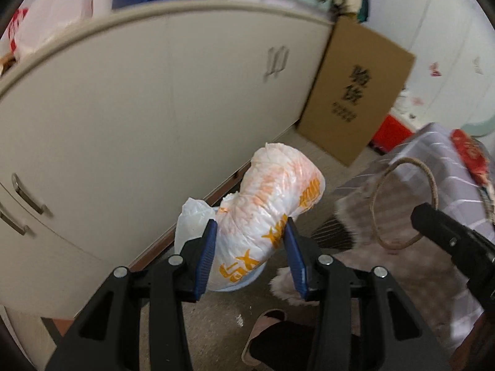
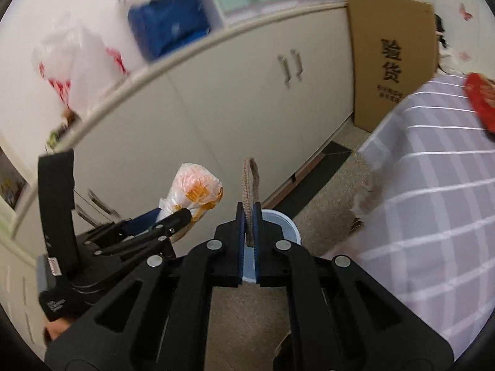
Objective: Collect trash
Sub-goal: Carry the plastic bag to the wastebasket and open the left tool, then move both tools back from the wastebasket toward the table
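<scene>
Far left of the left hand-held gripper (image 1: 251, 232), above and behind it, white plastic bags with red print (image 1: 40, 21) sit on a pale tabletop (image 1: 130, 15); below that tabletop a run of cream cabinet doors (image 1: 123, 117) with metal handles fills the space behind the gripper. The left hand-held gripper stands partly closed around a bulging white plastic bag with orange print (image 1: 272, 204); its blue pads (image 1: 206, 256) press on the bag's two sides, so the bag is held and sticks out forward past the fingertips, above a speckled floor (image 1: 216, 324). Below and near the gripper a slipper (image 1: 266, 334) lies on the floor. Ahead and to the right of it a brown cardboard box with black characters (image 1: 355, 92) leans by the end of the cabinets. Further right, a looped rope handle (image 1: 402, 201) hangs in front of a grey checked cloth (image 1: 448, 179).

The right hand-held gripper (image 2: 248, 222) is closed tight; its blue pads (image 2: 239, 241) pinch that rope handle (image 2: 250, 182), whose loop rises above the fingertips. Just behind and below its fingertips a pale blue round rim (image 2: 287, 222) shows; what it belongs to cannot be told. To the left of this gripper the held bag is seen in the other gripper; to the right lies the checked cloth.
</scene>
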The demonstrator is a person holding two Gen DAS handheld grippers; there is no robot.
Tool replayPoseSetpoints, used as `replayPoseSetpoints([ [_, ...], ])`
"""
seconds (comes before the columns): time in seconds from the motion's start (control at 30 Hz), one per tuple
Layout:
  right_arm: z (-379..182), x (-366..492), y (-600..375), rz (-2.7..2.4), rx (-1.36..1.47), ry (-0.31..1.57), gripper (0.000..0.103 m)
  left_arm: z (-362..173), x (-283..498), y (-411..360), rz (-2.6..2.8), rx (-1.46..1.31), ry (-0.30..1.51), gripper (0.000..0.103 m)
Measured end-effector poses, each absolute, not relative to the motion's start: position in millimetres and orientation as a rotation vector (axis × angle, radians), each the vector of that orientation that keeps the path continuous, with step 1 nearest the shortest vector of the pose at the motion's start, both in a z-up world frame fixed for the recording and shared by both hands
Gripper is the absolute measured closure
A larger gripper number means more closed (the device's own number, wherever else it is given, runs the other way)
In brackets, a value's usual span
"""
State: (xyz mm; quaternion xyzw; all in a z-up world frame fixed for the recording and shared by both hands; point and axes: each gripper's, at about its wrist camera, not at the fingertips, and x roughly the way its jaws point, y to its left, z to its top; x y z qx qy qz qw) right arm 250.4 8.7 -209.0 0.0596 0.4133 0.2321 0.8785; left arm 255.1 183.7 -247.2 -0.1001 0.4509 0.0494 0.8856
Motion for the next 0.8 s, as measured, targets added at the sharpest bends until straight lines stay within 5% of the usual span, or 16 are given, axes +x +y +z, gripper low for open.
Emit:
replayPoseSetpoints([
  [0.2, -237, 280, 40, 0.489, 0.075, 0.891, 0.098, -278, 294, 215, 0.139, -0.253, 0.987, 0.056],
  [0.3, -249, 291, 44, 0.484, 0.083, 0.899, 0.098, -295, 311, 227, 0.199, -0.272, 1.014, 0.034],
  [0.8, -285, 313, 74, 0.497, 0.066, 0.947, 0.098, -306, 294, 246, 0.294, -0.236, 1.013, 0.029],
])
